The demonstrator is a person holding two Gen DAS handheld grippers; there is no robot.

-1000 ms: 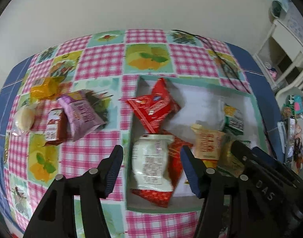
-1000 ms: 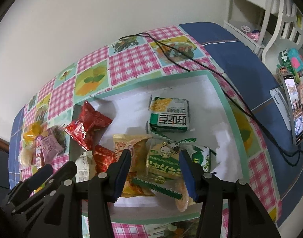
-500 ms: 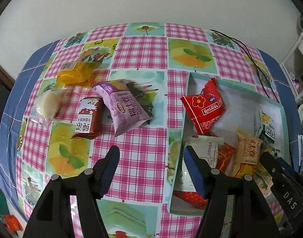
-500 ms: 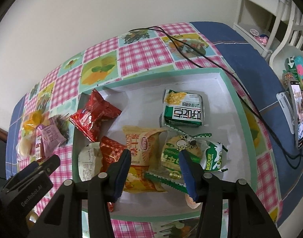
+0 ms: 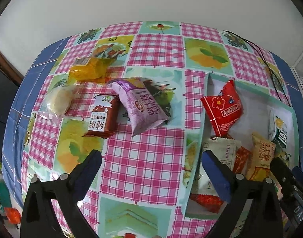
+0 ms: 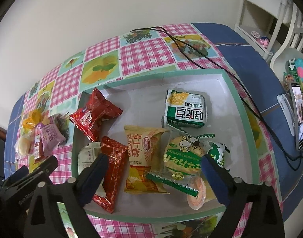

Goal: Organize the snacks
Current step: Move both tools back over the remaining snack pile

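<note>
A green-rimmed white tray (image 6: 238,103) holds several snack packs: a red pack (image 6: 94,113), a green-and-white pack (image 6: 186,112), an orange pack (image 6: 143,154) and others. It also shows in the left wrist view (image 5: 294,119). Left of the tray on the checked cloth lie a purple pack (image 5: 143,105), a brown-red carton (image 5: 103,117), a yellow pack (image 5: 88,69) and a pale round cake (image 5: 59,99). My left gripper (image 5: 151,158) is open and empty above the cloth, short of the purple pack. My right gripper (image 6: 153,162) is open and empty above the tray's near half.
A black cable (image 6: 191,45) runs across the far right of the table and past the tray. A phone on a stand (image 6: 299,119) sits at the right edge. White shelves and a chair (image 6: 270,19) stand beyond the table on the right.
My left gripper has swung left, from above the tray to above the cloth facing the loose snacks. My right gripper has drawn back a little over the tray. Both stay open.
</note>
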